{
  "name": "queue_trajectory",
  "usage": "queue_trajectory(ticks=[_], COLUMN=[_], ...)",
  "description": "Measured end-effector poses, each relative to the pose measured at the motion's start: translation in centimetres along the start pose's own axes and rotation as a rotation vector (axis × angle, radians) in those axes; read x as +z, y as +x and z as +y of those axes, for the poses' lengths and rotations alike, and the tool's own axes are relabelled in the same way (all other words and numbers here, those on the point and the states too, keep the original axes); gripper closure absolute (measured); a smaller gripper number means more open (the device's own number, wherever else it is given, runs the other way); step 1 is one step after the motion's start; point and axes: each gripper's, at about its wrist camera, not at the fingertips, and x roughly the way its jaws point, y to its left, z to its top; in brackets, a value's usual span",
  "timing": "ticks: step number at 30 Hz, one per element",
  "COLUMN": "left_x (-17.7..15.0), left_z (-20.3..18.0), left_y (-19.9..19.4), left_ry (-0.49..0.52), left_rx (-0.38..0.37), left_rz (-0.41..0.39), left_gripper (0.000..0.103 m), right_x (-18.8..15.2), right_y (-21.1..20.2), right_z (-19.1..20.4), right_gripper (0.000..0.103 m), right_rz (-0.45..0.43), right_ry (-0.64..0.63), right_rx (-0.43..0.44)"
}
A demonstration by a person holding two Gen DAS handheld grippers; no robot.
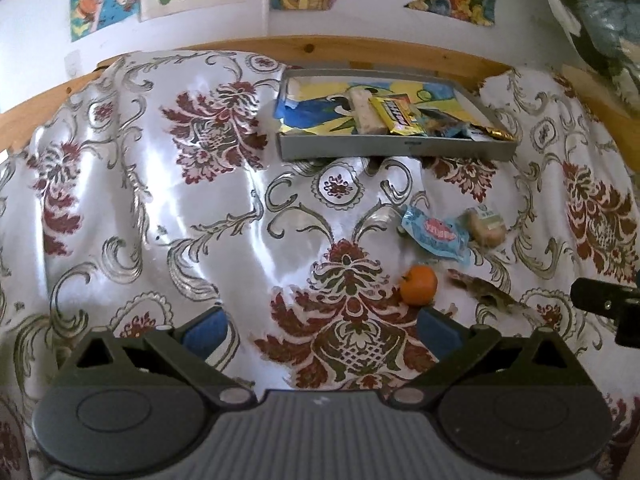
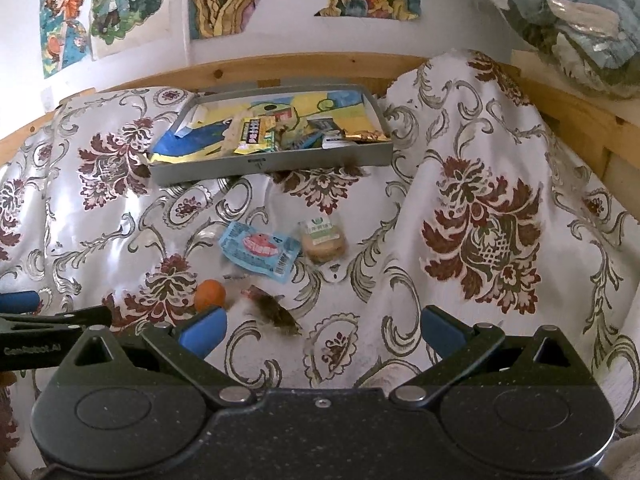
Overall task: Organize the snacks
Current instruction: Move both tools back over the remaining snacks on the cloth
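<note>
A grey tray (image 1: pixel 396 149) (image 2: pixel 276 164) at the back holds several wrapped snacks, among them a yellow packet (image 1: pixel 396 114) (image 2: pixel 256 136). On the patterned cloth lie a blue snack packet (image 1: pixel 436 236) (image 2: pixel 260 250), a clear-wrapped biscuit pack (image 1: pixel 486 222) (image 2: pixel 322 240) and a small orange (image 1: pixel 419 285) (image 2: pixel 210 295). My left gripper (image 1: pixel 322 326) is open over the cloth, the orange just beyond its right finger. My right gripper (image 2: pixel 322 332) is open too, nothing between its blue pads. The orange sits just past its left finger. The left gripper's finger (image 2: pixel 20 300) shows at the far left of the right wrist view.
A wooden rail (image 1: pixel 340 50) (image 2: pixel 280 66) runs behind the tray, below a white wall with colourful posters. The cloth rises in a tall fold (image 2: pixel 480 184) on the right. A dark brownish scrap (image 1: pixel 488 292) (image 2: pixel 276 312) lies near the orange. A plastic-wrapped bundle (image 2: pixel 580 20) sits top right.
</note>
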Motion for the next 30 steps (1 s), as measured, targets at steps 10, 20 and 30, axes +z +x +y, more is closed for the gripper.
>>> queue_trajectory(ticks=[10, 20, 30], left_x=[0.9, 1.4, 2.3], left_z=[-0.2, -0.8, -1.8], left_y=[1.9, 3.4, 5.4], left_ry=[0.041, 0.112, 0.224], left_rx=[-0.021, -0.066, -0.127], left_rz=[0.024, 0.021, -0.004], left_gripper=[0.000, 0.000, 0.000], right_x=[0.5, 0.5, 2.5], right_y=[1.2, 2.5, 5.2], right_z=[-1.2, -1.2, -0.3], right_gripper=[0.001, 0.001, 0.003], right_rz=[0.075, 0.141, 0.132], right_ry=[0.076, 0.084, -0.100], right_rx=[0.035, 0.075, 0.123])
